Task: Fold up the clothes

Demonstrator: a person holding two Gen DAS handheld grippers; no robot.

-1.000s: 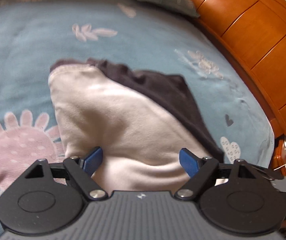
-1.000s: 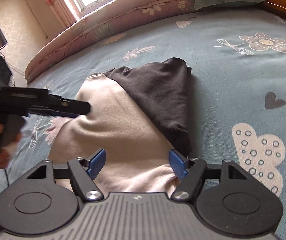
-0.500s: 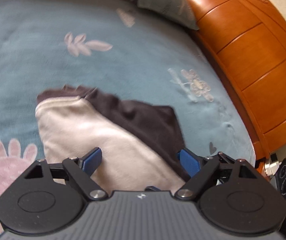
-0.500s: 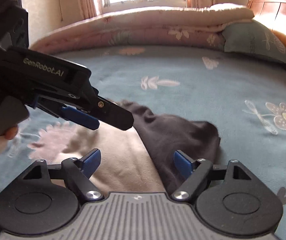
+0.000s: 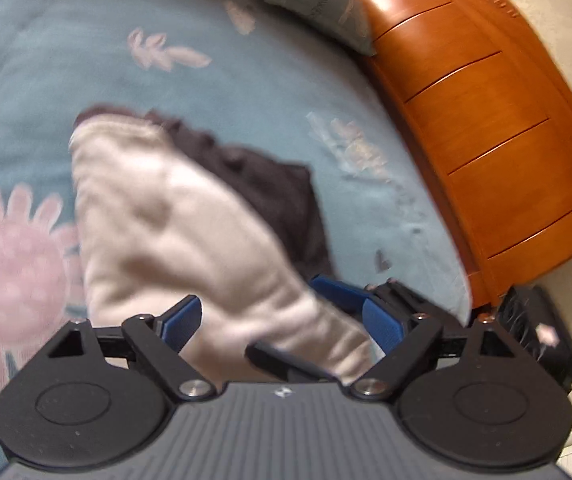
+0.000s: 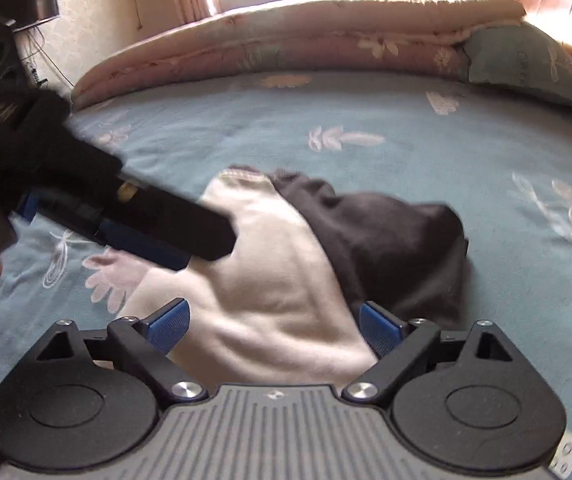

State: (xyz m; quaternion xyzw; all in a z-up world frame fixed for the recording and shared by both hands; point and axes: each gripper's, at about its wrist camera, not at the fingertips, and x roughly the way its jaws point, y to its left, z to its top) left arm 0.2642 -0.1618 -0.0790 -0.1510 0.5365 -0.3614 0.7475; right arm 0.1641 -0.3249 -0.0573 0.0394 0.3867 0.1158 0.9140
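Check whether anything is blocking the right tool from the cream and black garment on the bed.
Nothing visible blocks it. The garment lies directly ahead of the right tool, whose jaws are opening. The left tool hovers over the garment's left edge, off to the side.

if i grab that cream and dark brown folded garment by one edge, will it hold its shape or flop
The cream and dark brown folded fleece garment will probably flop: it lies in soft creases on the blue floral bedsheet. The layers look loose, so the fold may open. It seems light but bulky, unlikely to slip.

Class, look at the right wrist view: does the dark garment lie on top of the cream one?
No: the cream garment overlaps the dark garment, whose edge disappears beneath it.
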